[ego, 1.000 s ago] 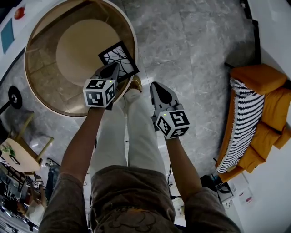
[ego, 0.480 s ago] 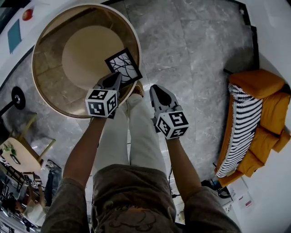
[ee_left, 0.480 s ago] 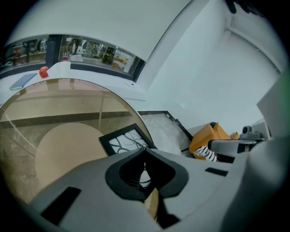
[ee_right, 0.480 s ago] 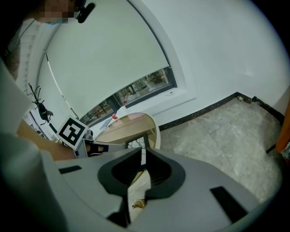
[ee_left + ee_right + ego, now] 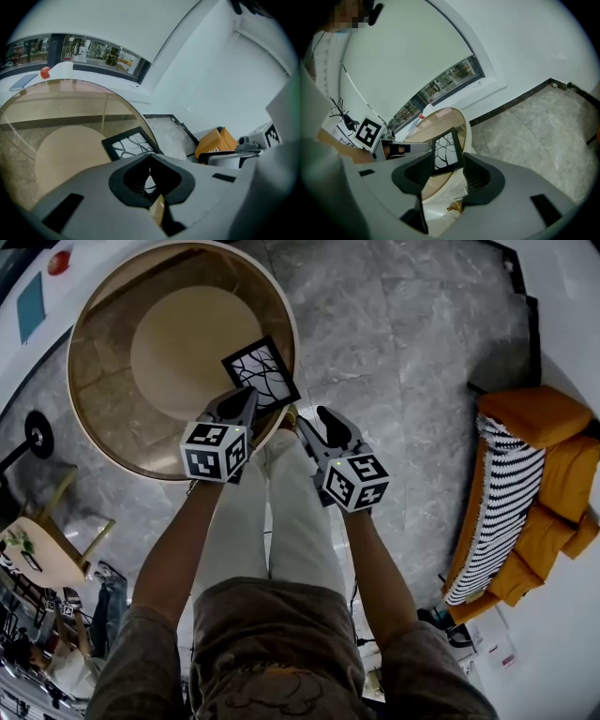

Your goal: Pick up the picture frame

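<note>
I am steering both tools toward the round table (image 5: pixel 94 409). The picture frame (image 5: pixel 262 371) is lying flat on the table's glass top, close to the edge nearest me. Nothing is touching it yet.

The left gripper (image 5: pixel 246 397) is hanging over that same edge of the table, just beside the frame's near corner. Its jaws are pressed together and are holding nothing. The right gripper (image 5: pixel 317 418) is off the table, a little way out from the edge, over the floor. Its jaws have just been opening and are now standing wide. Looking along them, I am seeing the frame (image 5: pixel 446 152) far ahead in the gap, but it is not between the pads.

Here is what I am worrying about. The frame is flat and thin, and glass is slippery. If I am pushing a jaw at its side and not getting under it, I think it may slide away across the table. If I am nudging it toward me, it may tip off the table's edge and fall to the floor. Coming down too hard could knock a jaw on the glass.
</note>
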`<state>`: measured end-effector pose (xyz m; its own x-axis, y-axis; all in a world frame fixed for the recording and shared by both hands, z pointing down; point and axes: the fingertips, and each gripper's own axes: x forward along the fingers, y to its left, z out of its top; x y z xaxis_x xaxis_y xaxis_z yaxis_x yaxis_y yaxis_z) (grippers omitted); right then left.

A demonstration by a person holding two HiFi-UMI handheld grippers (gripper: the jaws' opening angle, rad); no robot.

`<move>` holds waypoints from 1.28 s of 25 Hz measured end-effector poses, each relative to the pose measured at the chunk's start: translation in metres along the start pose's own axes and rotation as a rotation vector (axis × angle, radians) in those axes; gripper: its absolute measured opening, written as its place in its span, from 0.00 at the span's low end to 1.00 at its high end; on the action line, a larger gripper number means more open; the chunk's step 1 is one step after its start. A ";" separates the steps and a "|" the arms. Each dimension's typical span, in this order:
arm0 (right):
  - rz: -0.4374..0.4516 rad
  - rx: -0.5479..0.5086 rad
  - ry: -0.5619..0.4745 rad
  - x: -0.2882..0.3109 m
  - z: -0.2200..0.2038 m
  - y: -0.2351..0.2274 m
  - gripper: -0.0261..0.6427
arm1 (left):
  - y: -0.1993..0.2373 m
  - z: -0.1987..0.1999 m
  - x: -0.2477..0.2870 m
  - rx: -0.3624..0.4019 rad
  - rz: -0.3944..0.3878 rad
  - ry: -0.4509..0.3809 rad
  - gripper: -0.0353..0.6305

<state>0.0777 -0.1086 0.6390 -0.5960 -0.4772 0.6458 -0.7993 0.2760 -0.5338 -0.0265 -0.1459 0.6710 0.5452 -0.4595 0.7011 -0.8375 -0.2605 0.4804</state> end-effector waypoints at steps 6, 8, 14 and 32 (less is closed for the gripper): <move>0.001 0.020 0.045 0.020 -0.013 -0.016 0.36 | 0.005 -0.006 0.003 -0.002 0.008 0.010 0.08; 0.006 0.037 0.057 0.027 -0.016 -0.020 0.36 | 0.005 -0.008 0.004 0.009 0.008 0.017 0.08; 0.039 0.160 0.060 0.046 -0.023 -0.032 0.36 | 0.006 -0.013 0.005 0.014 0.015 0.033 0.08; 0.151 0.297 0.083 0.077 -0.029 -0.037 0.33 | 0.012 -0.018 0.010 0.001 0.014 0.051 0.08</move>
<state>0.0594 -0.1310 0.7246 -0.7199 -0.3765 0.5830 -0.6516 0.0773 -0.7546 -0.0307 -0.1387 0.6932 0.5345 -0.4193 0.7339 -0.8451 -0.2555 0.4695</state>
